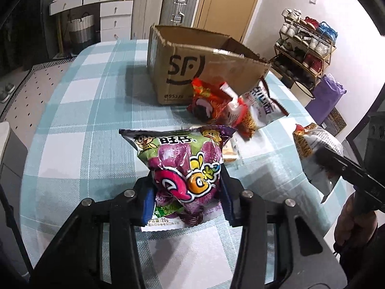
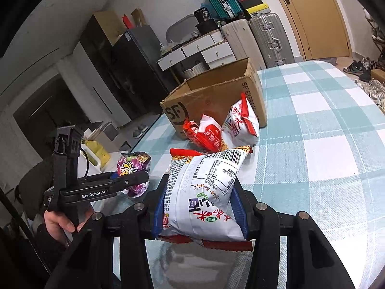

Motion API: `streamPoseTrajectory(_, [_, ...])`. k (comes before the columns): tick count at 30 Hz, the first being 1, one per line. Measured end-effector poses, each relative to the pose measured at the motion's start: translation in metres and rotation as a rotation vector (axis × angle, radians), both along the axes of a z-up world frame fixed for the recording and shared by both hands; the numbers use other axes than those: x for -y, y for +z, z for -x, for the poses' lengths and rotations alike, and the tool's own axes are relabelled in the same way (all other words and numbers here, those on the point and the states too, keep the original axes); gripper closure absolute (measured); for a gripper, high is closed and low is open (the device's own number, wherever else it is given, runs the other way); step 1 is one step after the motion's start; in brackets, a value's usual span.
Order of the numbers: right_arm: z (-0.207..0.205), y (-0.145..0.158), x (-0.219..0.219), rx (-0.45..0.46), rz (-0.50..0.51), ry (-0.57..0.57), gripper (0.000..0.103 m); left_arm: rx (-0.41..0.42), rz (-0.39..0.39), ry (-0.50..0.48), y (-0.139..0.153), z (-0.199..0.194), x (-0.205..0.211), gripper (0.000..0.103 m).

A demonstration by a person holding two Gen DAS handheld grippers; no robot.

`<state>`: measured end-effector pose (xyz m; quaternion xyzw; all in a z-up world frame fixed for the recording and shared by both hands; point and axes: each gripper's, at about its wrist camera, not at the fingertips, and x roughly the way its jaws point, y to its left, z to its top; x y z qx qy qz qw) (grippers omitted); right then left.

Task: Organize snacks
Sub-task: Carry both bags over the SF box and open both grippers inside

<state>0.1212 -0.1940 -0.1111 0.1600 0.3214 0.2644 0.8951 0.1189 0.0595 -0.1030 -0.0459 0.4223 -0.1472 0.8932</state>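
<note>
Both grippers loaded, SF cardboard box ahead

The left gripper (image 1: 186, 192) clenches a purple gummy packet (image 1: 182, 161); the right gripper (image 2: 199, 207) clamps a white noodle bag (image 2: 204, 192). The open SF cardboard box (image 1: 192, 67) stands beyond both, the left packet more squarely facing it.

walls white | door (image 1: 223, 2) wooden | suitcases (image 1: 178, 6) | drawers (image 1: 115, 19) white | shoe rack (image 1: 305, 48)
</note>
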Motion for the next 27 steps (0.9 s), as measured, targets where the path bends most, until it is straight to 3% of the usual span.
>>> streamPoseTrajectory(13, [-0.013,0.035,-0.013,0.047,-0.025,0.049,0.056,0.083,0.018,-0.030,0.053,-0.005,0.007,0.062])
streamPoseTrajectory(27, [-0.044,0.091,-0.011,0.114,-0.033,0.045,0.056,0.132,0.025,-0.061,0.117,-0.049,0.024,0.062])
